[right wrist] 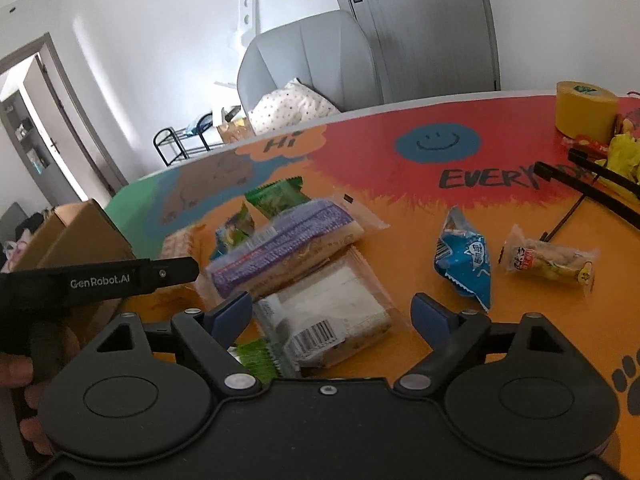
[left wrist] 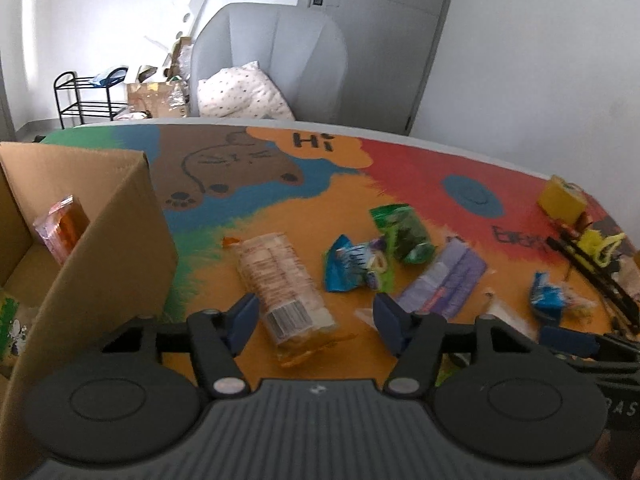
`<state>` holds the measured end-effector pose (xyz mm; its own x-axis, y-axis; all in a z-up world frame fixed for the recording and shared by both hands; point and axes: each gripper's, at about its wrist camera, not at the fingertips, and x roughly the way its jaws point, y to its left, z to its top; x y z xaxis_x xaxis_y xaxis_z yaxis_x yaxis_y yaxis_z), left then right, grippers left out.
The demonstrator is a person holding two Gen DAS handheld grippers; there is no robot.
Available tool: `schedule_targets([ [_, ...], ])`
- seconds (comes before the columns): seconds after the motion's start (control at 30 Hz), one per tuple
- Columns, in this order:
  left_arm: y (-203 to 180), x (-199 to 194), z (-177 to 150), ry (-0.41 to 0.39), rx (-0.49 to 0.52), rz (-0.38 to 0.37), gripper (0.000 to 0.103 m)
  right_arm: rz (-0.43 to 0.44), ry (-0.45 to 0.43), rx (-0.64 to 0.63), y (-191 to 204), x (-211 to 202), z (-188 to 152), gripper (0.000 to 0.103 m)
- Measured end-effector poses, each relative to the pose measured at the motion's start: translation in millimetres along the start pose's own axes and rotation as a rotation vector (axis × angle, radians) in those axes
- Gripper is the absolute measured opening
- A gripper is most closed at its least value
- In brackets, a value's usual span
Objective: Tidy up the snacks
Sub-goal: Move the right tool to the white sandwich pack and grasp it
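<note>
Though the cardboard box at the table's left edge already held an orange-wrapped pack leaning against its inner wall and a green pack at its near corner, we judged the sorting as barely started, since most snacks lay loose on the painted table. We counted outside the box: a long cracker sleeve, a blue-green bag, a dark green bag, a purple wafer pack, a clear sandwich-type pack, a blue packet and a small clear-wrapped bun further right. The left gripper stood with jaws apart, straddling the near end of the cracker sleeve; the left pad looked beside or touching the wrapper, the right pad was clear of it, so we read no grip yet. The right gripper was likewise spread wide around the clear sandwich pack, pads off it on both sides, nothing held. The yellow tape roll and the black tools at the far right looked like non-snack clutter, so we did not count them. We guessed two pickups were about to happen, cracker sleeve and sandwich pack, both bound for the box. Roughly seven items remained; box contents beyond those two packs were hidden from us by its wall.
</note>
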<state>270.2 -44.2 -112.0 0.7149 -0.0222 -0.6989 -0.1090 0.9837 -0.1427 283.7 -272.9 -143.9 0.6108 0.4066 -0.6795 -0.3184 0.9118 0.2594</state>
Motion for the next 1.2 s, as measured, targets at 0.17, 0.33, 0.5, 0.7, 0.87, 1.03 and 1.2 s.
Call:
schedule_targets([
  [0.17,4.8,12.9,-0.3,0.017,-0.01,0.028,0.063,-0.01,0.009,-0.037,3.2,8.1,-1.5,0.084],
  [0.33,8.3,19.3,-3.7,0.016,-0.006,0.034,0.063,-0.058,0.0,-0.098,12.8,13.3,-1.4,0.082],
  [0.5,8.0,18.5,-7.2,0.0,0.011,0.041,0.057,-0.089,-0.026,-0.076,7.9,12.3,-1.3,0.071],
  [0.7,8.0,11.9,-13.4,-0.012,0.03,0.059,0.035,-0.092,-0.026,-0.062,5.9,2.6,-5.2,0.057],
  [0.87,3.7,2.8,-19.4,-0.003,0.04,0.004,0.034,-0.074,-0.034,-0.032,6.0,-8.1,-8.2,0.052],
  [1.03,-3.3,-9.7,-19.5,-0.032,0.06,-0.023,0.033,-0.063,-0.073,-0.023,8.8,-21.3,-8.8,0.051],
  [1.2,-4.1,-20.2,-14.8,-0.061,0.058,-0.033,0.033,-0.062,-0.098,-0.01,10.1,-29.9,-7.1,0.05],
])
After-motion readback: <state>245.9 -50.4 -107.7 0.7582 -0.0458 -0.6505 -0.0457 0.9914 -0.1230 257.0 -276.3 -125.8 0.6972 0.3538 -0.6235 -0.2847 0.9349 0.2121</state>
